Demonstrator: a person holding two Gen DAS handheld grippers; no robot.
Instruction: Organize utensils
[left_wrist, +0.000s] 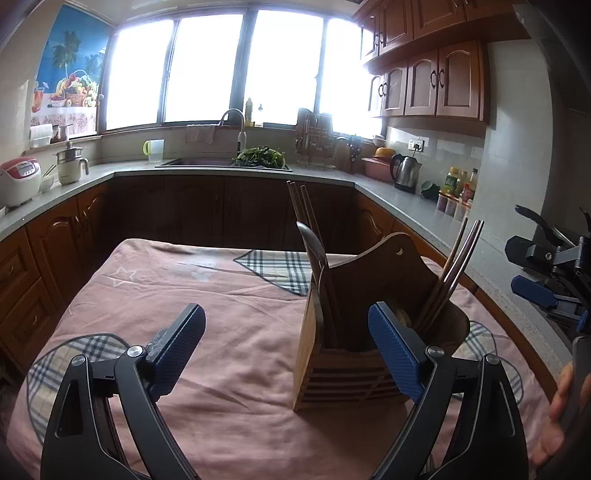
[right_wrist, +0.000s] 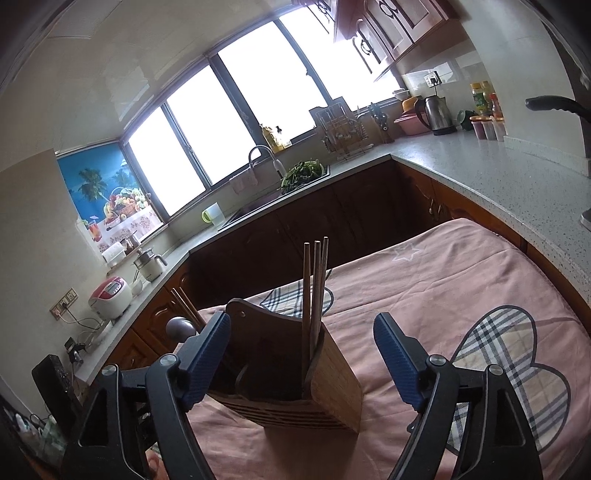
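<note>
Between the spread left fingers (left_wrist: 286, 338), nothing is being held; the wooden utensil holder (left_wrist: 343, 332) is standing on the pink-clothed worktop (left_wrist: 221, 369) just beside their right pad. The right fingers (right_wrist: 301, 354), also spread, are framing it without touching. A careless sweep is risking tipping it and spilling the chopsticks (right_wrist: 314, 291). The spoon (right_wrist: 180, 328) is sitting half hidden behind a finger, and the compartments' contents are lying in shadow.

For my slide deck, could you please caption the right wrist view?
Open right gripper before a wooden utensil holder holding chopsticks on a pink tablecloth.
</note>
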